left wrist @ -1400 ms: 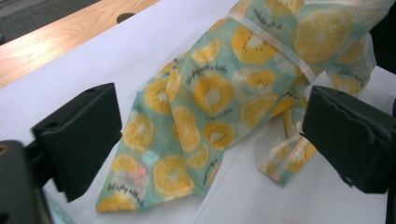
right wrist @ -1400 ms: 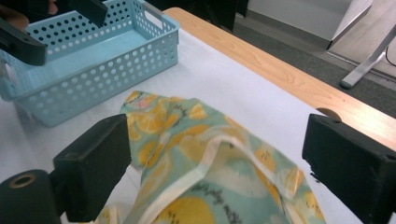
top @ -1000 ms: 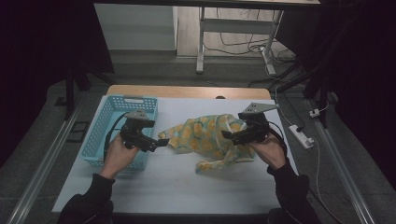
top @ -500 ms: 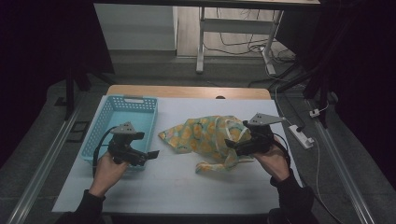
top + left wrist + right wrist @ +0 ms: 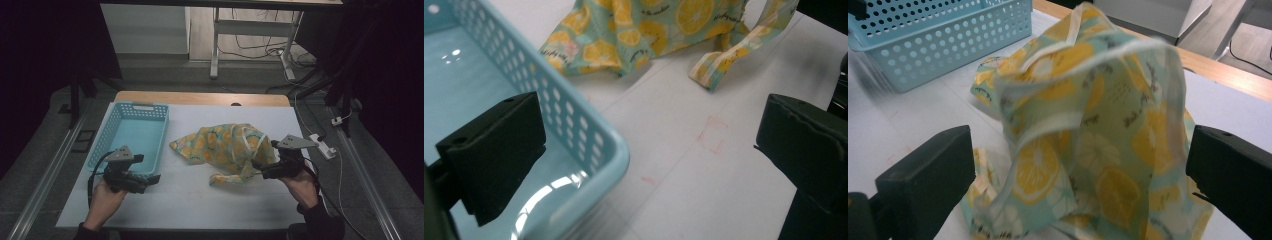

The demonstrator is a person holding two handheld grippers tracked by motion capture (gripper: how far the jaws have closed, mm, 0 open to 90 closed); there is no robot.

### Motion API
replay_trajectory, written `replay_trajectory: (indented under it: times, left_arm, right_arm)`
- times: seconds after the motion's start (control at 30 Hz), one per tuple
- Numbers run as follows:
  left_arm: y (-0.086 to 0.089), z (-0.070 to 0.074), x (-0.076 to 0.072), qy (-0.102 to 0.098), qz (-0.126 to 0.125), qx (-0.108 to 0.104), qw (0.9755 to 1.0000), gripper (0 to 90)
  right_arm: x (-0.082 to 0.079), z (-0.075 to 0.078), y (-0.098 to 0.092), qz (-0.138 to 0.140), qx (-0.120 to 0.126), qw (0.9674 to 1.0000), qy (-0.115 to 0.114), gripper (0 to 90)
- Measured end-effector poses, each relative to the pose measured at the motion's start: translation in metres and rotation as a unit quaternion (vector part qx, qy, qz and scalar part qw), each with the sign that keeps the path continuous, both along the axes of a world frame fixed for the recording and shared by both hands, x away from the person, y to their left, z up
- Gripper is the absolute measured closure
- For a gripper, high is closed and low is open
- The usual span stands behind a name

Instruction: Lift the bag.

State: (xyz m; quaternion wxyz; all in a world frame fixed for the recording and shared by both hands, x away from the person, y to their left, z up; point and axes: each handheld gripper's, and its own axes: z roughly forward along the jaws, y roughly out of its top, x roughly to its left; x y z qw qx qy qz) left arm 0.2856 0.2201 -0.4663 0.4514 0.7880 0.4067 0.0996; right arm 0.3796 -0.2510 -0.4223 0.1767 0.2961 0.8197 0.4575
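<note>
one lemon-print cloth [image 5: 227, 150] lies crumpled on the white table [image 5: 190, 200], just right of one blue basket [image 5: 132, 135]; small dark script is printed on it, too small to read. since the earlier frame the left gripper [image 5: 152, 179] has withdrawn from the cloth to the basket's near corner, jaws wide and empty. the right gripper [image 5: 257, 166] remains at the cloth's right edge, jaws wide with fabric between them.

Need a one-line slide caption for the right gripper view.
Open right gripper faces a crumpled lemon-print cloth on the white table, blue perforated basket behind.
</note>
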Motion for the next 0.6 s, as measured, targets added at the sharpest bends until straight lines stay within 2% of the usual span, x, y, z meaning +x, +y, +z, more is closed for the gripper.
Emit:
replay_trajectory:
  times: [0.27,0.6]
  left_arm:
    - [0.018,-0.009,-0.025,0.003,0.027,-0.018,0.9995,0.0]
    - [0.033,-0.023,-0.049,0.011,0.056,-0.011,0.9983,0.0]
  right_arm:
    - [-0.016,-0.013,-0.009,-0.011,-0.005,0.9999,0.007,0.0]
    - [-0.035,-0.031,-0.024,-0.034,-0.014,0.9993,0.007,0.0]
